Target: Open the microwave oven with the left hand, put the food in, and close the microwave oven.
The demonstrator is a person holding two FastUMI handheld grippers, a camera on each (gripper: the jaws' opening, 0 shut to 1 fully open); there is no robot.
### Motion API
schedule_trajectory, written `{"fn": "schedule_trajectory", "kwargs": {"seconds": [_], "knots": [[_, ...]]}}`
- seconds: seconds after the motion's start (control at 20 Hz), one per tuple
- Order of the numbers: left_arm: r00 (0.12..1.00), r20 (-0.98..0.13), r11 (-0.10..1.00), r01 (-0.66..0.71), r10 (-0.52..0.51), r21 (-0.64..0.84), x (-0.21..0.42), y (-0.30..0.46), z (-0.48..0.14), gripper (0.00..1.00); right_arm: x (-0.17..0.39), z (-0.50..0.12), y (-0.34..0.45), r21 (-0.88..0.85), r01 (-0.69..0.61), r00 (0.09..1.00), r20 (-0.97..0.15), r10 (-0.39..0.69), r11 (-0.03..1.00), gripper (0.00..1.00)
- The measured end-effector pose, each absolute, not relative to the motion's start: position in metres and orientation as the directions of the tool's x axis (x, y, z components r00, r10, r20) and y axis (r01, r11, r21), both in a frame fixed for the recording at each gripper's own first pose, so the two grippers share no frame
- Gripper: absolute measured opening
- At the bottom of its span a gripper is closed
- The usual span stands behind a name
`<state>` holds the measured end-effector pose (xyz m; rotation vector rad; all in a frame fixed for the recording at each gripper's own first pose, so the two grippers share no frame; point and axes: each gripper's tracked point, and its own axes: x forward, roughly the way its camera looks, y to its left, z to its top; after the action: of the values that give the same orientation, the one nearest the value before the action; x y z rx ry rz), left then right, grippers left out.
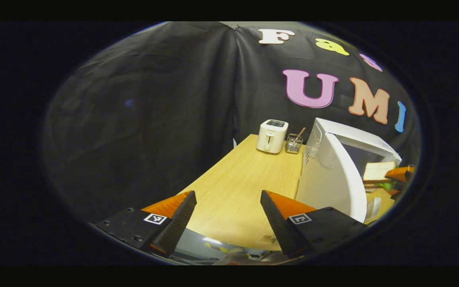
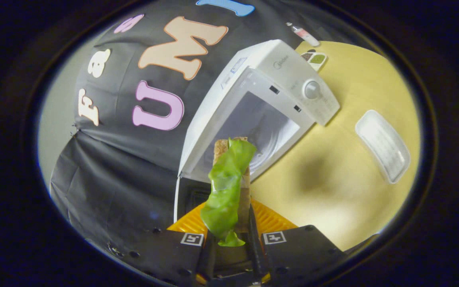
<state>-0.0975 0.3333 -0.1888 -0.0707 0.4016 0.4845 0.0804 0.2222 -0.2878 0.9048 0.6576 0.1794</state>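
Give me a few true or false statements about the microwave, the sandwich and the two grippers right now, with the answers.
1. The white microwave oven has its door open. True.
2. The right gripper is empty. False: its jaws are clamped on a toast sandwich with green lettuce.
3. The left gripper has its jaws open with nothing between them. True.
4. The sandwich already lies inside the oven. False: it is held in front of the opening.
5. A white toaster stands on the wooden table. True.

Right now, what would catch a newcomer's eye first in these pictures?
The sandwich, green lettuce hanging from it, is pinched in the right gripper just in front of the white microwave, whose door stands open. The left gripper is open over the wooden table, with a white toaster at the back.
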Motion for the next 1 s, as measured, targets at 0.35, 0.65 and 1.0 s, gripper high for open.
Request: {"fn": "schedule_trajectory", "kwargs": {"seconds": [0.35,0.65,1.0], "knots": [[0.784,-0.41,0.873,-0.484,0.467,0.069,-0.104,0.356,-0.197,0.95,0.153,-0.319,0.221,0.745,0.179,0.854,-0.442,0.275,0.642,0.4],[0.804,-0.411,0.896,-0.435,0.43,0.087,-0.099,0.355,-0.197,0.92,0.2,-0.339,0.226,0.736,0.193,0.876,-0.428,0.224,0.649,0.39],[0.765,-0.499,0.896,-0.44,0.409,0.059,-0.106,0.358,-0.219,0.94,0.244,-0.372,0.247,0.699,0.231,0.878,-0.45,0.164,0.677,0.31]]}}
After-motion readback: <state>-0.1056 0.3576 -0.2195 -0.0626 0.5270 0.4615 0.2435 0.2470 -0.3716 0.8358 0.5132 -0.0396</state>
